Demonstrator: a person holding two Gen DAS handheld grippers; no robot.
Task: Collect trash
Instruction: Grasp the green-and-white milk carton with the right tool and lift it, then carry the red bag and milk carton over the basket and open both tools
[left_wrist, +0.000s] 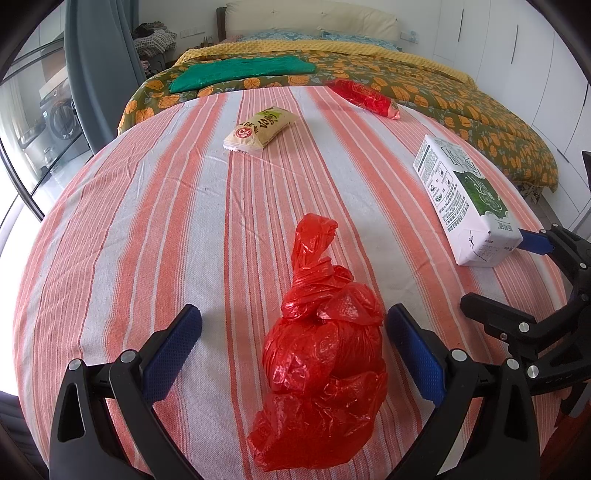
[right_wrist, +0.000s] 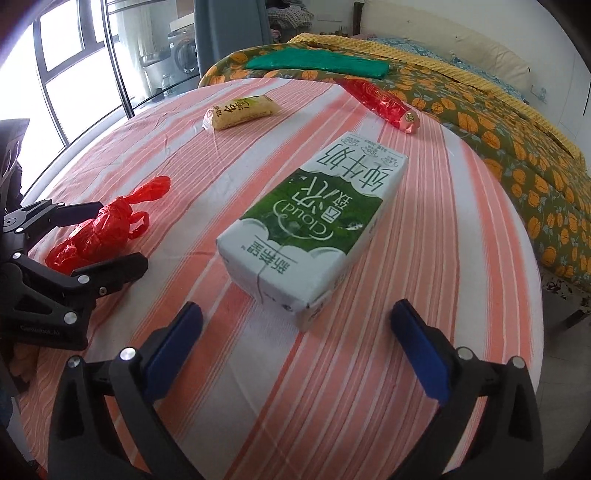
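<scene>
A knotted red plastic bag lies on the striped tablecloth between the open fingers of my left gripper; it also shows in the right wrist view. A green-and-white milk carton lies flat just ahead of my open right gripper, not between its fingers; it also shows in the left wrist view. A beige snack packet and a red wrapper lie further back.
A bed with an orange-leaf quilt and a folded green cloth stands behind the table. Windows and a washing machine are at the left. The table's edge drops off at the right.
</scene>
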